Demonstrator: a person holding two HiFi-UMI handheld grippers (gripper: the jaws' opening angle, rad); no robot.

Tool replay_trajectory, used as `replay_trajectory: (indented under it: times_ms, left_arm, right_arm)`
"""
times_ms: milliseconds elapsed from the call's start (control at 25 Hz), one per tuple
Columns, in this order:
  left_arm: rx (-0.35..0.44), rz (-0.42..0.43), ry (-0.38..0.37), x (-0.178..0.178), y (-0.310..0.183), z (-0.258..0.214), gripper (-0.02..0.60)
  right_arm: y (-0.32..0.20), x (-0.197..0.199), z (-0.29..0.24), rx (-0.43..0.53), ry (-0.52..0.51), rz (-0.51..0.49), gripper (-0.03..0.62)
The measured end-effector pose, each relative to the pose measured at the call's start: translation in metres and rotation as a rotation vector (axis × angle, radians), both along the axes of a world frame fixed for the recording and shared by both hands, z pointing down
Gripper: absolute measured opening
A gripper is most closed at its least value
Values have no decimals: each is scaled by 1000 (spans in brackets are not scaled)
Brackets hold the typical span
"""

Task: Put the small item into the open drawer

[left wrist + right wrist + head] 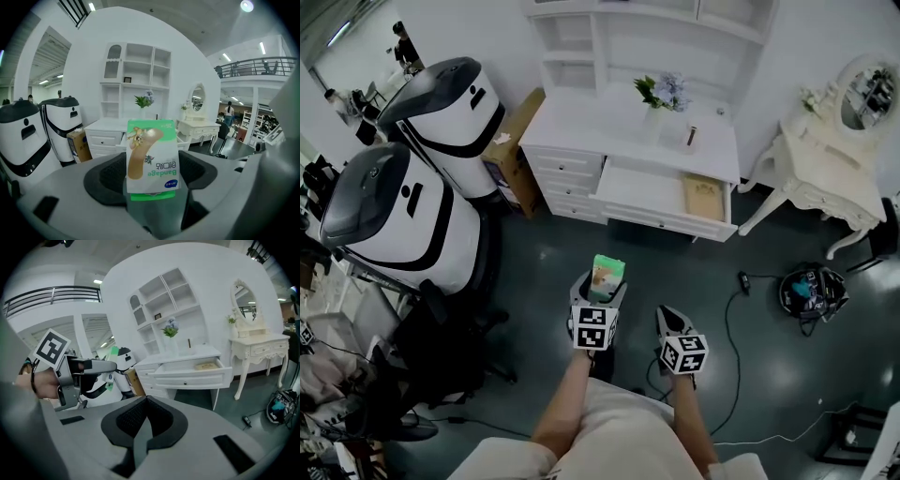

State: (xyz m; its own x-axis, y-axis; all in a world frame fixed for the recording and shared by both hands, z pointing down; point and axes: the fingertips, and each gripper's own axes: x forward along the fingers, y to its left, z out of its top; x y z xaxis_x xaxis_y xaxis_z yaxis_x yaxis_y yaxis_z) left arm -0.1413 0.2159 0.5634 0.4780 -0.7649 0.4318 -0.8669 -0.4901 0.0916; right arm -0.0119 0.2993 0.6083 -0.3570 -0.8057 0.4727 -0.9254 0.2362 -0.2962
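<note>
A small green and white bandage packet (152, 157) stands upright between the jaws of my left gripper (151, 180), which is shut on it. In the head view the bandage packet (607, 277) sticks out ahead of the left gripper (598, 302), over the dark floor in front of the desk. My right gripper (673, 322) hangs beside it, its jaws shut with nothing between them (146, 420). The open drawer (666, 199) juts from the white desk (630, 127); a tan item (703, 197) lies at its right end. The open drawer (192, 372) also shows in the right gripper view.
Two large white and black machines (403, 202) stand left of the desk beside a cardboard box (514, 141). A white dressing table with a mirror (834, 159) is at the right. A flower vase (661, 98) sits on the desk. A cable and a dark bundle (811, 291) lie on the floor.
</note>
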Motion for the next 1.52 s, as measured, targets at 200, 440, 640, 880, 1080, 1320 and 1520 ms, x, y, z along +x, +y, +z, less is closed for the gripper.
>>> replay_trajectory:
  times_ms: [200,440,640,880,1080,1320,1520]
  left_arm:
    - [9,34,2,-5,-59,-5,359]
    - [-6,80,29,-10,-113,0,359]
    - [-19,100,52,-11,-137,5,359]
    - [-36,108,75,-8,-163,13,359]
    - [-41,97,58,-6,-189,18,359]
    - [-44,61,49,7,-247,19,359]
    - [-46,67,31,31,-287,19,359]
  right_arm:
    - [-59,-11,0,3,-17,32,23]
    - [-106,-23,4,-11,-32,76,23]
    - [-122,-23,10,-27,-14,109,23]
    - [-145,-11,13,-19,3,142,23]
    - [-180,3,13,-6,3,157,23]
    - [-243,14,10,1,20,98,23]
    - [-294,31,5,4,17,68,23]
